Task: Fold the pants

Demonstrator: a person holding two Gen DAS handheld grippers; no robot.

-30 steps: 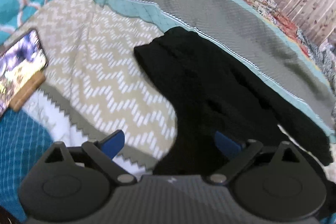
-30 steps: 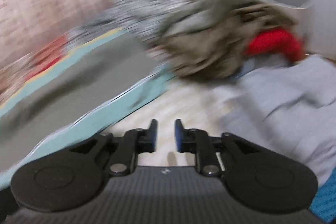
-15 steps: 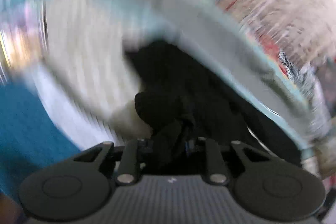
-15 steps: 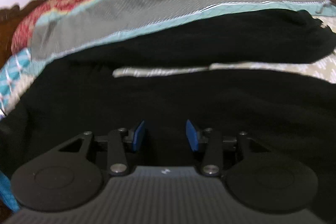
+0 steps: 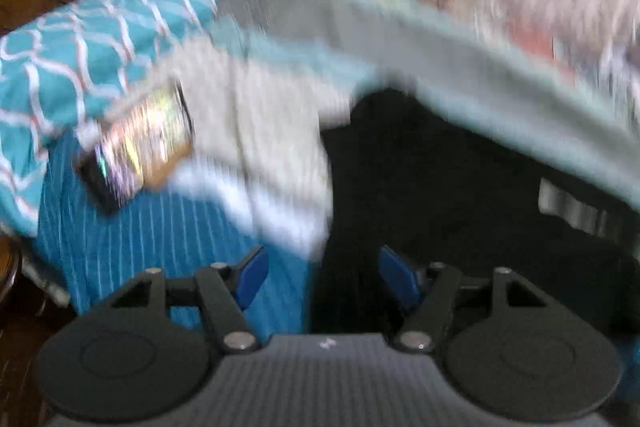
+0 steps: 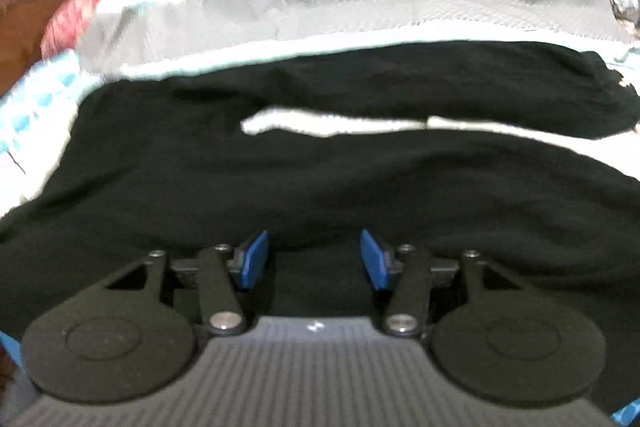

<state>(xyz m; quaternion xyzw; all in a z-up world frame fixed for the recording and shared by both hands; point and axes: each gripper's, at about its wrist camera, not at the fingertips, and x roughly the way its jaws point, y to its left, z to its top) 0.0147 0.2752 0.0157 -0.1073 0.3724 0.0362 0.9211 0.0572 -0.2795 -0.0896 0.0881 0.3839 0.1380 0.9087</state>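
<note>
Barely started, I'd say: the black pants [image 6: 320, 187] lie flat across the bed [image 6: 360, 3], both legs spread apart with a strip of quilt showing between them, no fold yet. Left gripper [image 5: 320, 277] has just been opening, nothing pinched. Right gripper [image 6: 314, 259] has also been opening, over the near leg, pads apart. No readable writing anywhere.
</note>
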